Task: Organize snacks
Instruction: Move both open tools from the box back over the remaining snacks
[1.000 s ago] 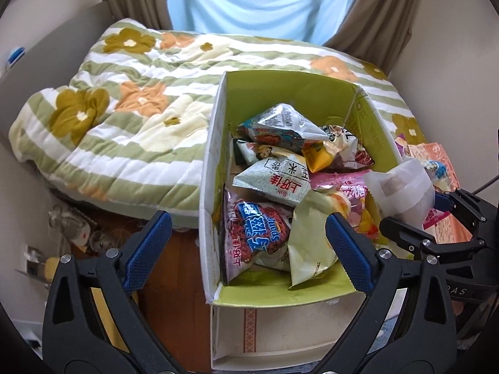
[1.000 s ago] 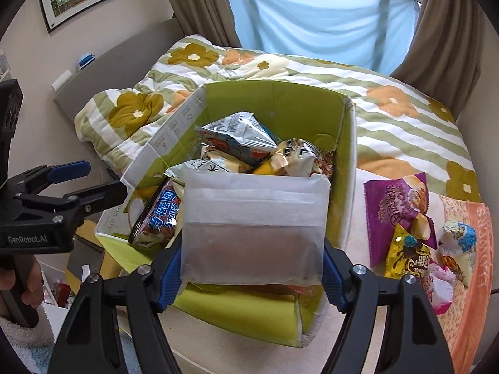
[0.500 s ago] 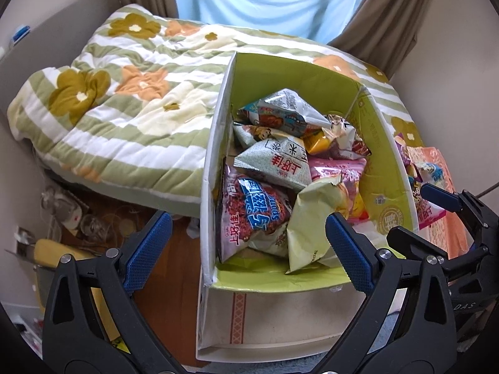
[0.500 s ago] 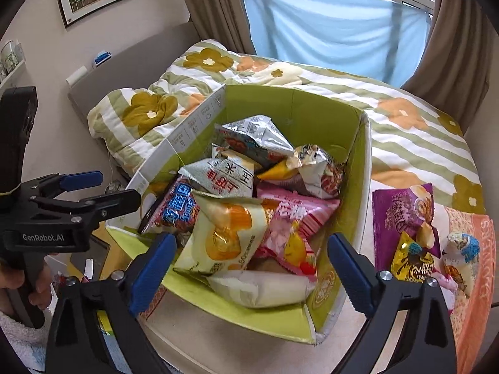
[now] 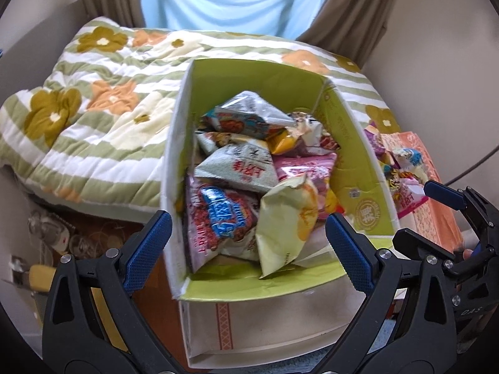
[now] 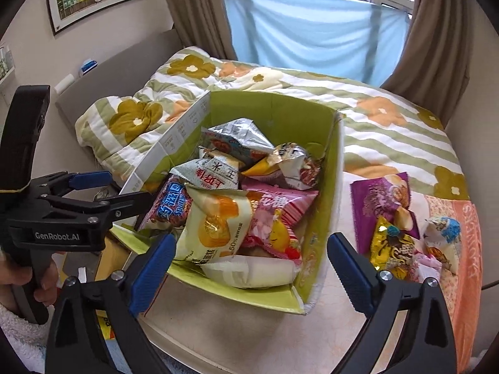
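Observation:
A cardboard box with a green lining stands on the bed, heaped with snack bags. A white translucent pouch lies inside it against the near wall, below a pale yellow bag. My right gripper hovers open over the box's near edge, with nothing between its pads. My left gripper is open and empty above the same box. It also shows at the left in the right wrist view, held by a hand. To the right of the box lie a purple bag and a gold bag.
An orange towel under the loose snacks covers the bed's right side. A flowered striped quilt fills the rest of the bed. Clutter sits on the floor to the left of the box. Curtains and a wall close off the far side.
My right gripper opened and let go of the white pouch, which now lies in the box's near end. That gripper drew back slightly. The left gripper stayed open over the box.

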Demonstrator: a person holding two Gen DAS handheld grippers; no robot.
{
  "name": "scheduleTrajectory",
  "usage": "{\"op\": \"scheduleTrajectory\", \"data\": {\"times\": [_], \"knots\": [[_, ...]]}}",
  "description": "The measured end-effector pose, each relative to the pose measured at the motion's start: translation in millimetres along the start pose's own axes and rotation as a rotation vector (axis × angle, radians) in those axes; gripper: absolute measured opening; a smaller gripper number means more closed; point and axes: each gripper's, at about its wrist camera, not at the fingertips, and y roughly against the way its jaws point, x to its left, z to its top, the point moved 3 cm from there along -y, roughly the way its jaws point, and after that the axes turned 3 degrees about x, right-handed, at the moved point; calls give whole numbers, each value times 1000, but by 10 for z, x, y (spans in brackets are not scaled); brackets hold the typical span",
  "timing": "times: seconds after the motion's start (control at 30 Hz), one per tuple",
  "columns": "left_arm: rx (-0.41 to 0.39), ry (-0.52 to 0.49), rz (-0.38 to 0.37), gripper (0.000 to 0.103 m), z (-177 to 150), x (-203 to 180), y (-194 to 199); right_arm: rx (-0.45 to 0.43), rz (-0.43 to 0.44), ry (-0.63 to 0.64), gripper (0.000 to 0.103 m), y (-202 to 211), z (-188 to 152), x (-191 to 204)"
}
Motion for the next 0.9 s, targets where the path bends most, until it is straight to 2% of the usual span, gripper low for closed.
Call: {"op": "scheduleTrajectory", "data": {"times": [0.2,0.43,0.57,0.7,0.9], "knots": [[-8,-52,-42,98,56,-398,14,-38,-26,-102,97,258,-151,-393],[-24,-97,-62,98,149,-1119,-50,-72,-74,-168,97,543,-293,-1123],[-9,-84,-80,98,192,-1613,-189,-56,-93,-160,97,652,-339,-1635],[13,-79,-68,98,267,-2138,-415,-40,-94,-146,97,701,-352,-2143],[67,-21,-45,98,410,-2650,-857,35,-81,-107,97,563,-313,-2877]]}}
